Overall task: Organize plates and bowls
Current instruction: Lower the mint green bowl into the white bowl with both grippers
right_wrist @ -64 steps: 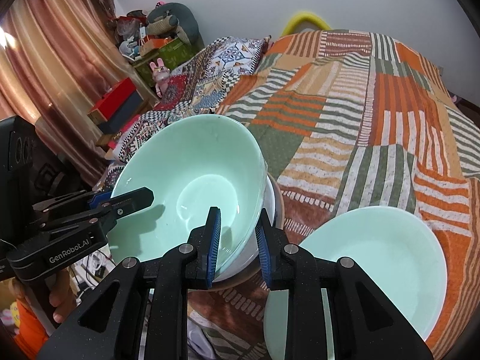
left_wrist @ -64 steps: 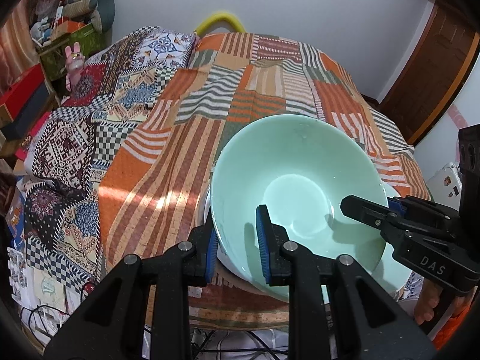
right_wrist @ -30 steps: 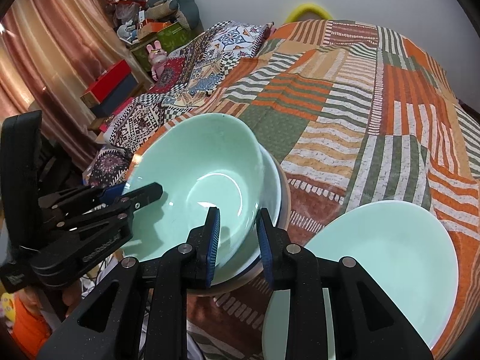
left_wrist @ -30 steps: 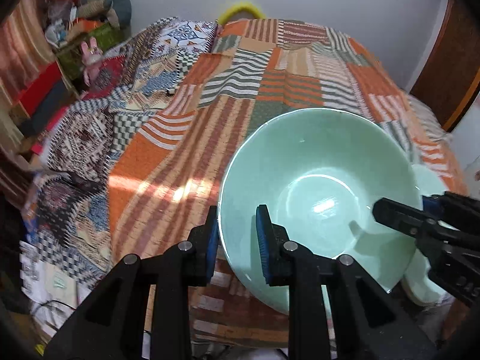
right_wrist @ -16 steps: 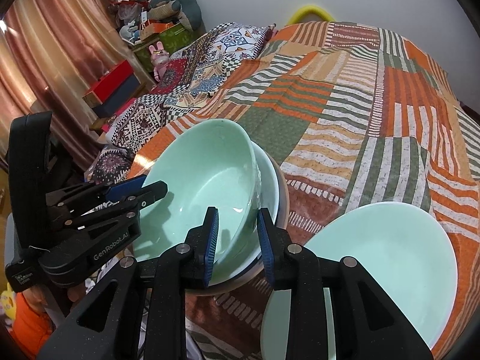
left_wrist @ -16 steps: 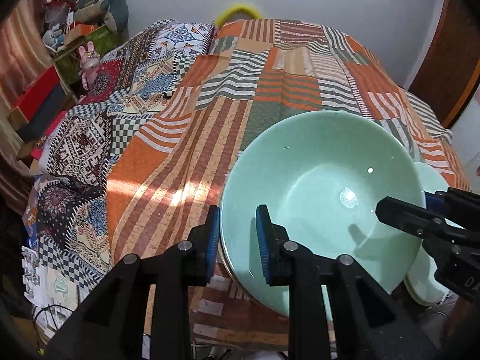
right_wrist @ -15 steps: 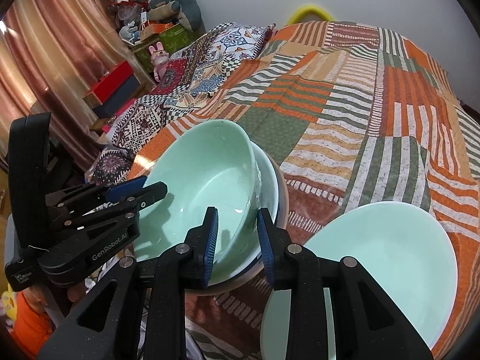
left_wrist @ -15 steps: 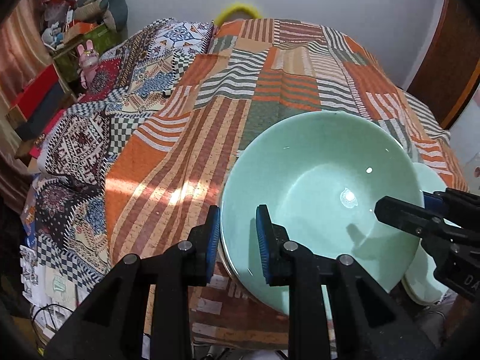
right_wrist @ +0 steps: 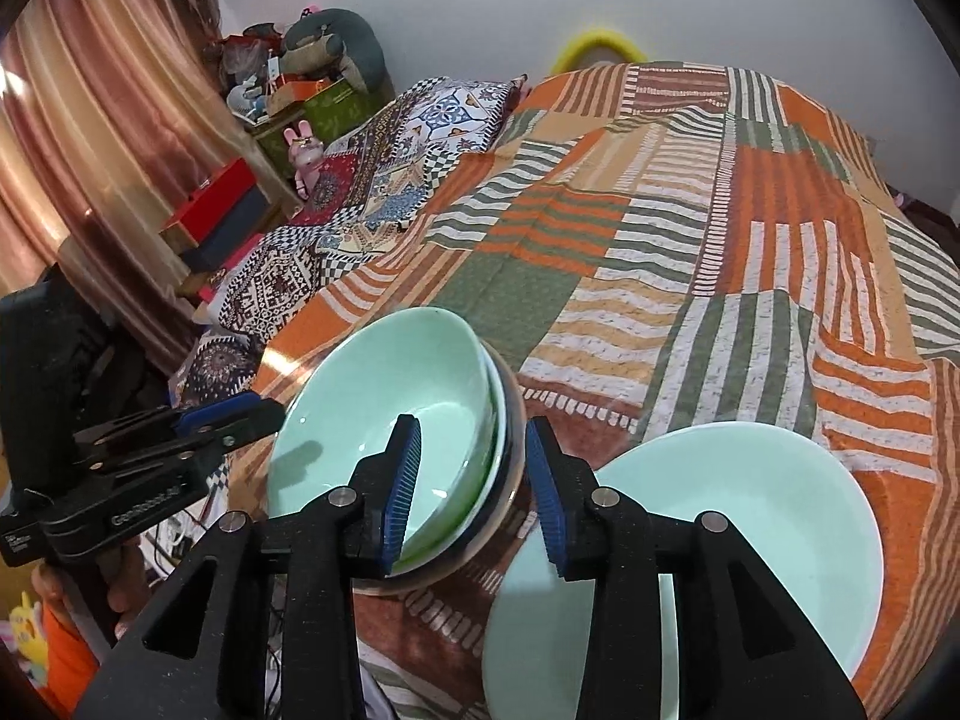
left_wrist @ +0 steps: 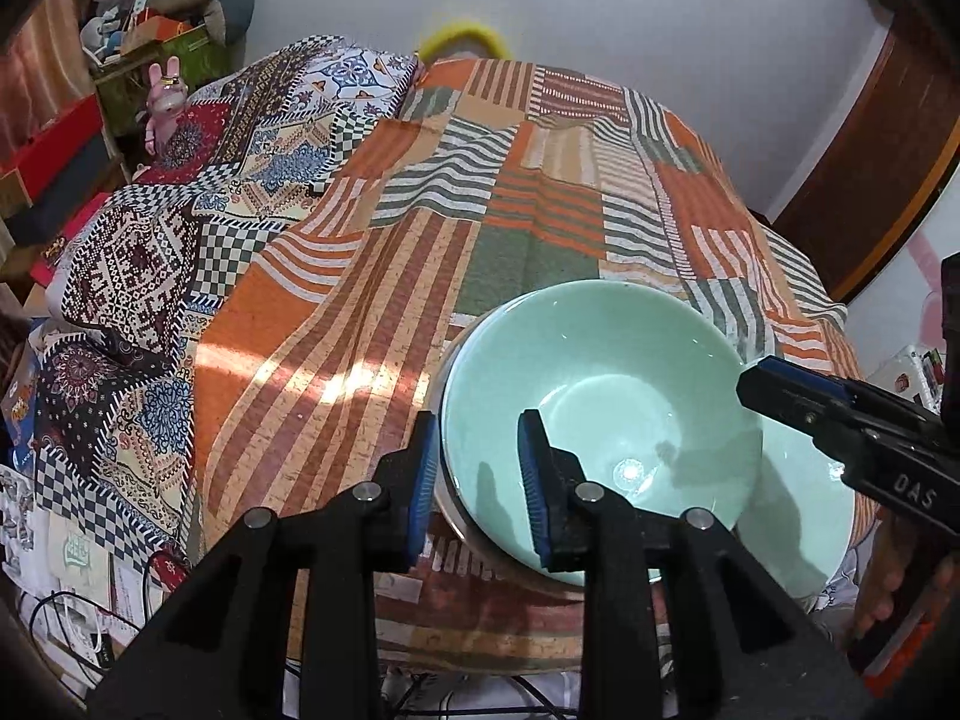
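A mint green bowl [left_wrist: 606, 396] rests nested in a stack of bowls at the near edge of a patchwork-covered bed; it also shows in the right wrist view [right_wrist: 390, 414]. My left gripper [left_wrist: 477, 477] is open, its jaws straddling the bowl's near-left rim with a gap. My right gripper [right_wrist: 474, 477] is open, its jaws straddling the stack's right rim. A second mint green plate [right_wrist: 750, 516] lies to the right of the stack, partly over the bed's edge. Each gripper shows in the other's view, the right one [left_wrist: 774, 384] and the left one [right_wrist: 252, 414].
The striped patchwork bedspread [left_wrist: 540, 198] stretches back to a white wall. A patterned quilt [left_wrist: 180, 228] lies on the bed's left side. Boxes, toys and curtains [right_wrist: 108, 120] crowd the left. A wooden door [left_wrist: 870, 150] stands at right.
The bowl has come down level onto the stack. Both grippers have opened wider and let go of its rim.
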Motion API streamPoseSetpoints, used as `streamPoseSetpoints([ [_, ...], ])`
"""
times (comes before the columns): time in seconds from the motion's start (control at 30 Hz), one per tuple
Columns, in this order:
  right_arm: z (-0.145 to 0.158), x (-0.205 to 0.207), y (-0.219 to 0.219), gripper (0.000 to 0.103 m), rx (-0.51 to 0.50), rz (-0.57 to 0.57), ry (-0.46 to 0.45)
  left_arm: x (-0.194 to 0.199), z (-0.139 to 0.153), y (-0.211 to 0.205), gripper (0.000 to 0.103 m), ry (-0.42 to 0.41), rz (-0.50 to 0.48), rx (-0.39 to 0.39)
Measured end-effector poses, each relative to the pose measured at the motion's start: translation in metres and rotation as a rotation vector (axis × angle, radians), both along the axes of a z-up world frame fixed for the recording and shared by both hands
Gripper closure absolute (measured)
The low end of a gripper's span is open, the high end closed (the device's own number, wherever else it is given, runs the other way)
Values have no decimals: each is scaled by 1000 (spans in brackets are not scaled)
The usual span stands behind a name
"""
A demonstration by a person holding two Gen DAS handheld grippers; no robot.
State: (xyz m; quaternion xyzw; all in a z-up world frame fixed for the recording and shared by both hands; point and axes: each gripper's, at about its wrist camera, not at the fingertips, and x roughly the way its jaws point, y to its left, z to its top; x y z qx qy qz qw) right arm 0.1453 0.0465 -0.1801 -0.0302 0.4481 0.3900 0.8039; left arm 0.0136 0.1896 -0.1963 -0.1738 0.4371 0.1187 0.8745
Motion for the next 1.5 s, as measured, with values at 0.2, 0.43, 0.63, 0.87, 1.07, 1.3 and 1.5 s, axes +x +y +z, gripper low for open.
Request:
streamPoseSetpoints([
  [0.2, -8, 4, 2, 66, -21, 0, 19, -1, -15, 9, 66, 20, 12, -32],
  [0.43, -21, 7, 8, 63, -48, 18, 56, 3, -36, 13, 66, 48, 4, -90],
  [0.63, -27, 11, 10, 60, -43, 21, 84, 8, -47, 13, 66, 61, -5, -122],
  [0.87, -34, 12, 16, 60, -51, 39, 104, 10, -51, 11, 66, 64, -11, -134],
  [1.07, -41, 12, 19, 63, -56, 42, 125, 11, -48, 5, 66, 55, -18, -112],
  [1.3, -41, 11, 20, 64, -67, 28, 121, 12, -45, 6, 66, 63, -1, -122],
  [1.5, -39, 11, 19, 64, -81, 16, 119, 11, -40, 2, 66, 70, 15, -111],
])
